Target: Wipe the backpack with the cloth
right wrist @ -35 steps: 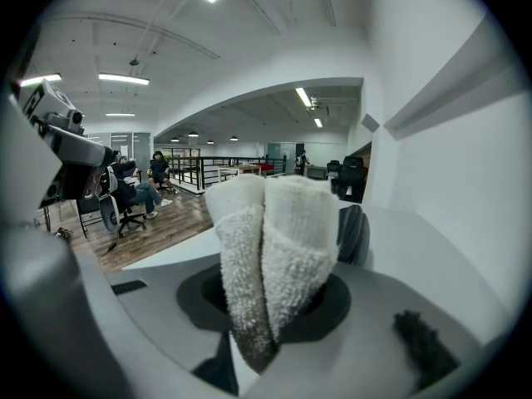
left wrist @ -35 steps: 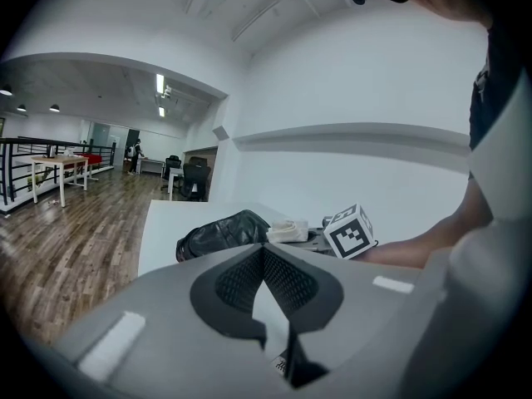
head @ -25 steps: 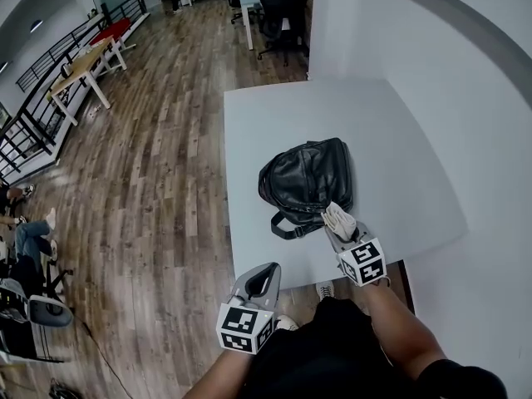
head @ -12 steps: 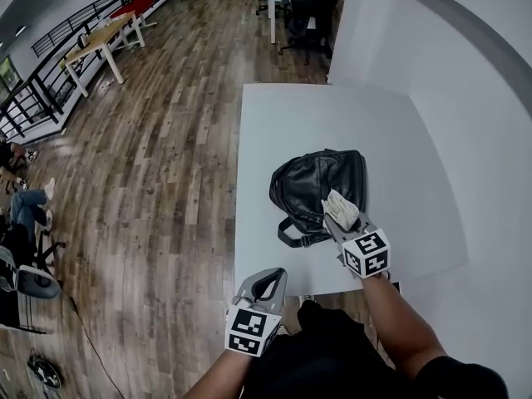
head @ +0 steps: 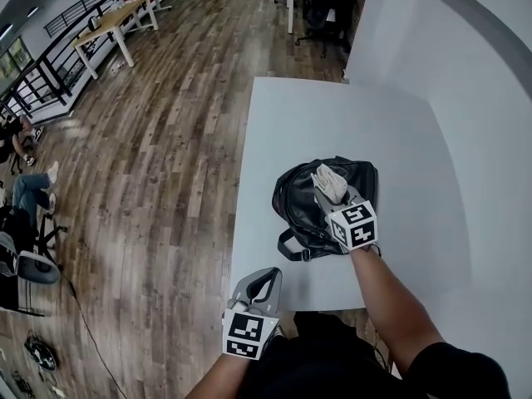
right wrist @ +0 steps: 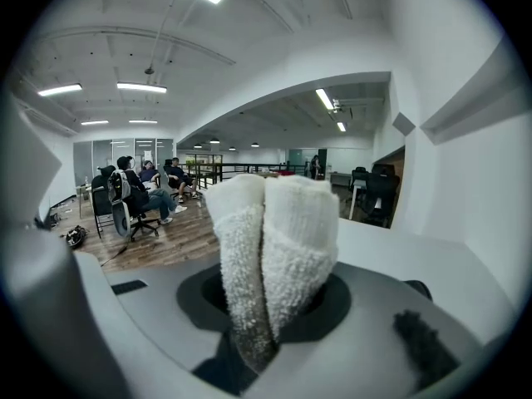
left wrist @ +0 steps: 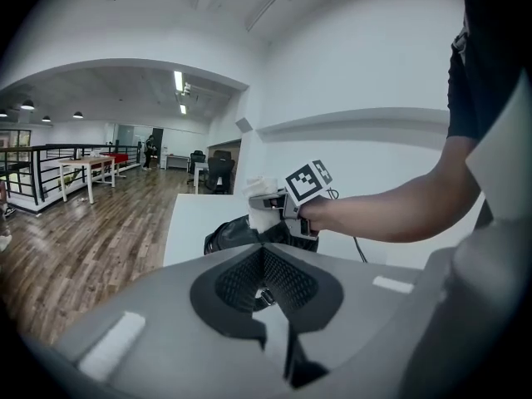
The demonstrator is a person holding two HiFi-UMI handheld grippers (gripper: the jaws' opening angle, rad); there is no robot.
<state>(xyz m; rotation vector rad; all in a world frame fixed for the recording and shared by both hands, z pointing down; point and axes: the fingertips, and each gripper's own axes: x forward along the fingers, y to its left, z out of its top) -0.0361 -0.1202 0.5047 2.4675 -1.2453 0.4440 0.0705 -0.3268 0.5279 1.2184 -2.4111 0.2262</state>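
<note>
A black leather backpack [head: 307, 210] lies on its side on the white table [head: 274, 131], with its strap trailing toward the near edge. My right gripper [head: 328, 189] is over the backpack's top, shut on a folded white cloth [head: 331, 179] that rests against the leather. In the right gripper view the cloth [right wrist: 270, 248] fills the space between the jaws. My left gripper [head: 264, 283] hangs below the table's near edge, shut with nothing in it. In the left gripper view the jaws [left wrist: 264, 285] meet, and beyond them I see the backpack [left wrist: 226, 235] and the cloth [left wrist: 259, 191].
A white wall [head: 465, 98] runs along the table's right and far sides. Wooden floor [head: 150, 156] lies to the left. Office chairs [head: 332, 2] stand beyond the table's far end. Seated people [head: 29, 194] and wooden tables [head: 112, 23] are at the far left.
My right gripper has carried the cloth from the backpack's near edge forward onto its top. The left gripper has stayed low at the table's near edge. The head view has shifted.
</note>
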